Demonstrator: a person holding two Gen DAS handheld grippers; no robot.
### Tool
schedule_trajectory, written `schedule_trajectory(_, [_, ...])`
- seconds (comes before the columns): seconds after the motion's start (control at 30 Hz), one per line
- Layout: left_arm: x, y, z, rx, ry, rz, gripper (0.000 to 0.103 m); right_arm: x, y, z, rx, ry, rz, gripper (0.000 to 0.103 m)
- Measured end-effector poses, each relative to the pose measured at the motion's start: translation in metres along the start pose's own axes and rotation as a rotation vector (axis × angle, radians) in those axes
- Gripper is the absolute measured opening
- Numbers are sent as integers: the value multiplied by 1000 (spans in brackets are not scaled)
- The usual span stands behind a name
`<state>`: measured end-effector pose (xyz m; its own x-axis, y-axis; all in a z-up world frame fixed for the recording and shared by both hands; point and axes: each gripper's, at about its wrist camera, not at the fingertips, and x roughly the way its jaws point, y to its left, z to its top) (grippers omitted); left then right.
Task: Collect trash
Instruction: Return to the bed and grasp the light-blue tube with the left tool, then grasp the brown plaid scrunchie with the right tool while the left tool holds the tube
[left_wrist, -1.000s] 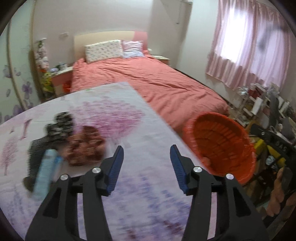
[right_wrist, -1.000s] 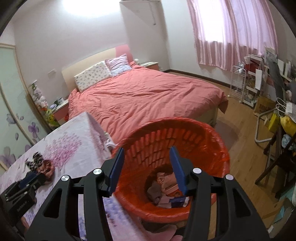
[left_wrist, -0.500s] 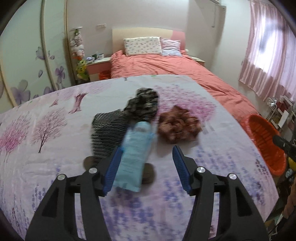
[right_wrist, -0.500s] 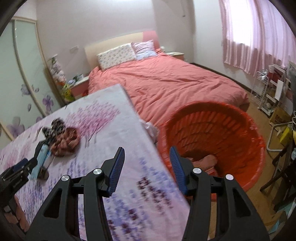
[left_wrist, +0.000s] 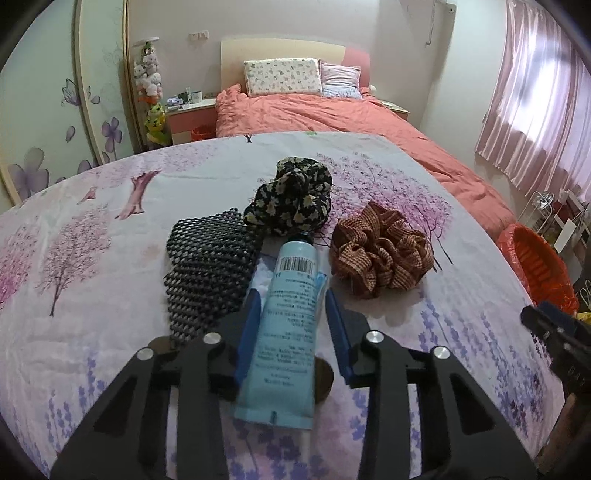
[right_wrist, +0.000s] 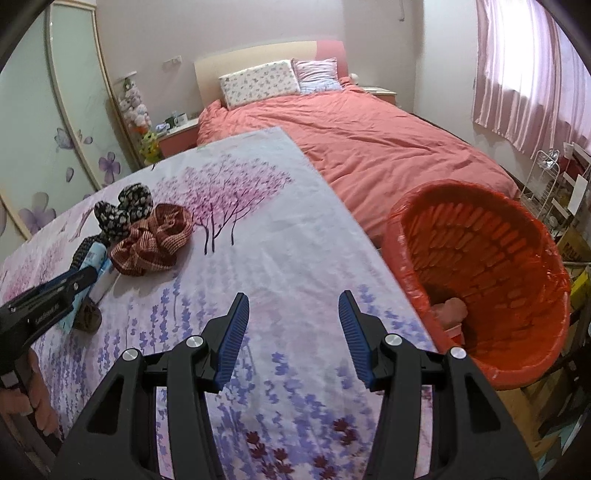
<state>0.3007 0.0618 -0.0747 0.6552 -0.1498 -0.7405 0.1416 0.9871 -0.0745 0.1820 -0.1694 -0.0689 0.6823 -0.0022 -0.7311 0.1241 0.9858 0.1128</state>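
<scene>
**Bedroom surface: left jaws closing on the tube, right jaws idle by the bin**

Bedroom surface (left_wrist: 92, 295) under a blossom-print cloth carries a small pile of things, with the bed (left_wrist: 314, 114) beyond it. The left gripper (left_wrist: 291, 295) points down at the pile, and a pale blue tube (left_wrist: 291, 325) lies lengthwise between its jaws, cap end ahead of the tips and crimped end back toward the camera. The jaws have just been closing, and the blue pads now look pressed against both flat sides of the tube. The tube seems to rest on the cloth, so this reads as the start of a pick. Taking it across its width suits the soft body, which should flatten a little rather than slip.

Just left of the jaws is a black mesh piece (left_wrist: 210, 273). Ahead of the tips lies a dark floral scrunchie (left_wrist: 291, 199), and ahead to the right a brown checked scrunchie (left_wrist: 380, 251). Both scrunchies are clear of the pads; the mesh runs back behind the left jaw, and whether it touches I cannot tell.

The right gripper (right_wrist: 293, 299) hangs over bare cloth with its jaws released and nothing between them. The orange bin (right_wrist: 480, 258) stands off the surface edge to the right of those jaws, probably waiting for the tube.

A dark round thing (left_wrist: 325, 376) peeks from under the tube's rear; what it is I cannot tell. The cap is hidden against the floral scrunchie. The bin's contents are mostly out of sight, apart from a pinkish lump. How firm the grip is cannot be judged. Only fingertips of the hand (right_wrist: 33, 391) on the left tool show.
</scene>
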Motion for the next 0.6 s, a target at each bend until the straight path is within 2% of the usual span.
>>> schedule_trajectory(0.3, [12,-5,10,-22,5,-19,33,11,15,-5,-37,33,10,52])
schedule_trajectory(0.6, [19,-11,14,-28,4,20,29,16,15,-8,-37,52,17,52])
